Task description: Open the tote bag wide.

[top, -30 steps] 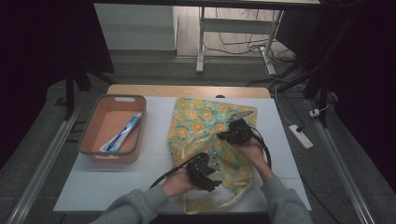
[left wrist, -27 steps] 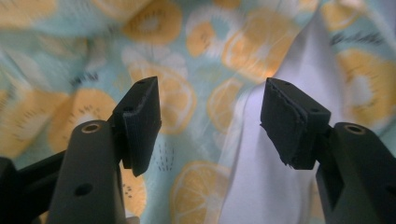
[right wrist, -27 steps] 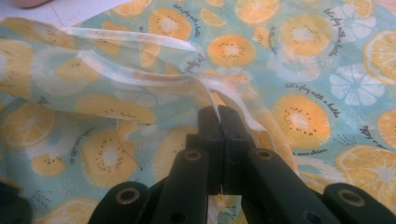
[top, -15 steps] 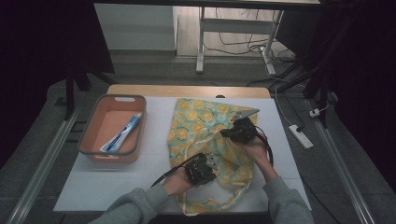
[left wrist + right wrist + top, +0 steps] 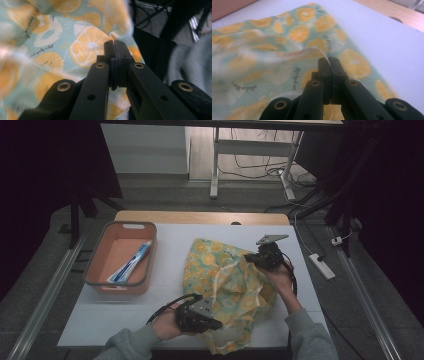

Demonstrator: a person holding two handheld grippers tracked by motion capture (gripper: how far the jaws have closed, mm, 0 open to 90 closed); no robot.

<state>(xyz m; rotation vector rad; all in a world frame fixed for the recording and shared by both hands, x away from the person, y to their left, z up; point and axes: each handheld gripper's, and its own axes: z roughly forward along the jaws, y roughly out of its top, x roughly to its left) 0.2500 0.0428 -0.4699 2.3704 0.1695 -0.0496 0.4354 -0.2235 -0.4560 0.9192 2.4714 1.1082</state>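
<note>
- High view: a cloth printed with orange slices [image 5: 227, 287] is seen on the white table [image 5: 100, 320], right of centre, bunched and partly lifted off the surface between the two tools.
- High view: the left gripper [image 5: 216, 324] is held at the cloth's near edge, close to the table's front, and the cloth is gripped there.
- High view: the right gripper [image 5: 250, 258] is held at the cloth's far right edge, with its grey three-cornered plate [image 5: 271, 239] above it; the cloth rises towards it.
- High view: an orange tray [image 5: 95, 270] is set on the table's left part, well apart from the cloth, and a blue and white toothbrush [image 5: 131, 264] is seen lying in it, though its details are too small to be made out.
- Left gripper view: the jaws are pressed together, and the cloth [image 5: 62, 42] is presumably pinched between them; the fabric spreads up and to the left, blurred at the edges. A grey sleeve [image 5: 190, 60] is seen at the right.
- Right gripper view: the jaws are closed on a thin raised fold of the cloth [image 5: 294, 37], whose edge is seen emerging at their tips. The rest of the fabric is spread over the white table [image 5: 387, 37] behind.
</note>
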